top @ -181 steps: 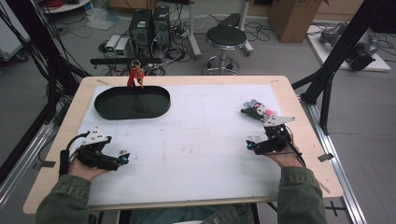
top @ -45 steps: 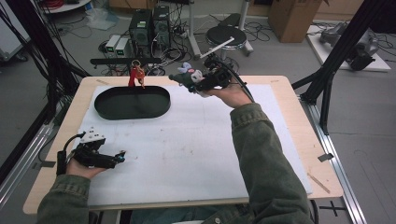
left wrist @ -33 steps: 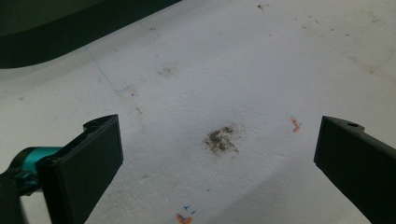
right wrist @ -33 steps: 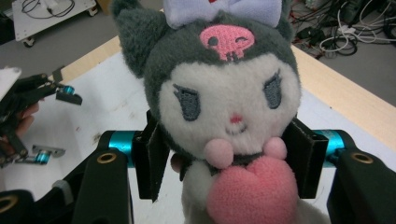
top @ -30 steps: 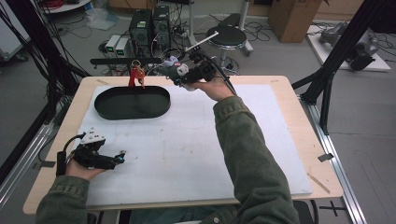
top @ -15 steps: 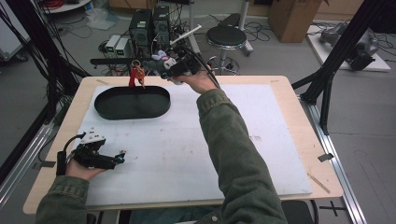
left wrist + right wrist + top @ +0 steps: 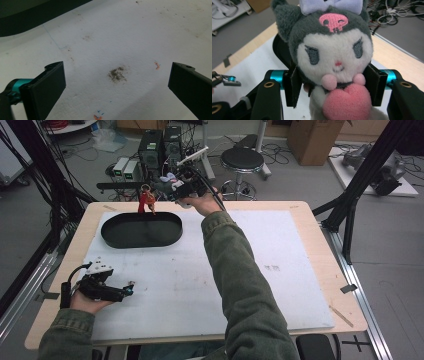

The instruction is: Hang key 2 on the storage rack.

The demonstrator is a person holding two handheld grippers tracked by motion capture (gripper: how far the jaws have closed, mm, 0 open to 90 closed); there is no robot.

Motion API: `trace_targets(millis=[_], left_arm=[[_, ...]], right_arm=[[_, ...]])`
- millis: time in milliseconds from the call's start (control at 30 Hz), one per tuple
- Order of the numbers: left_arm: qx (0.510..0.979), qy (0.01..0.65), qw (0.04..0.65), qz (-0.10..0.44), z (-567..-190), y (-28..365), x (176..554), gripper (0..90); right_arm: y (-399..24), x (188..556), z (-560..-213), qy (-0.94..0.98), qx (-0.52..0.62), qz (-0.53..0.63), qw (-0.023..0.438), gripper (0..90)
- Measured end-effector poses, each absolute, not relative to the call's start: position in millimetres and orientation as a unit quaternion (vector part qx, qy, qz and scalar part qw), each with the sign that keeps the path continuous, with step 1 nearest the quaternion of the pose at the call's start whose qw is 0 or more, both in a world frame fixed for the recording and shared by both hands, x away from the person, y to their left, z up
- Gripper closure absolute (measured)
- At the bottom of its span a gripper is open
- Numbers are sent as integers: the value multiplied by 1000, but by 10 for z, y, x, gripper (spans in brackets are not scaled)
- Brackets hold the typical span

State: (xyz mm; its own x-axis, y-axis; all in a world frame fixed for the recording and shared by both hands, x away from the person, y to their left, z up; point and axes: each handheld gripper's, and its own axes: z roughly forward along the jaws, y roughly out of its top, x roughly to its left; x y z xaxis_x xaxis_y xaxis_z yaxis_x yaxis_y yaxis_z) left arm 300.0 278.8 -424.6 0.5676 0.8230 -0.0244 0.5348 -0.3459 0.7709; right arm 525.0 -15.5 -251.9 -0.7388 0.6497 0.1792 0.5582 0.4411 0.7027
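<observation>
A plush doll (image 7: 332,50) with a grey hood, a pink skull patch, a lavender bow and a pink heart sits between the jaws of my right gripper (image 7: 334,87), which is shut on its body. In the high view that gripper (image 7: 170,187) carries the plush doll (image 7: 170,176) in the air over the table's far edge, just beyond the right end of the black oval tray (image 7: 120,237). My left gripper (image 7: 126,291) rests at the near left of the white mat. Its jaws stand wide open over bare mat (image 7: 117,45), with nothing between them.
A small red figure (image 7: 146,201) stands at the tray's far rim, close to the left of the held doll. The tray's dark wall (image 7: 30,17) shows beyond the left gripper. A stool (image 7: 242,159), computer boxes and cables lie on the floor behind the table.
The right hand has carried the plush doll leftward along the table's far edge, from the middle toward the tray's right end. The left hand and its open gripper have stayed put.
</observation>
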Motion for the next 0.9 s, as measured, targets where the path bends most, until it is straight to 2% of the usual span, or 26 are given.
trace_targets(millis=[500, 667, 767, 900], left_arm=[[802, 421, 383, 183, -4255, 2789, 3002, 17], [806, 415, 380, 186, -4253, 2796, 2988, 17], [803, 418, 383, 185, -4255, 2801, 2984, 17], [806, 416, 379, 185, -4256, 2798, 2984, 17]], right_arm=[[3, 5423, -2680, 809, 417, 408, 76, 397], [-44, 5458, -2806, 809, 428, 394, 85, 312], [-95, 5479, -2906, 811, 423, 398, 72, 196], [-151, 5440, -2968, 819, 395, 411, 67, 138]])
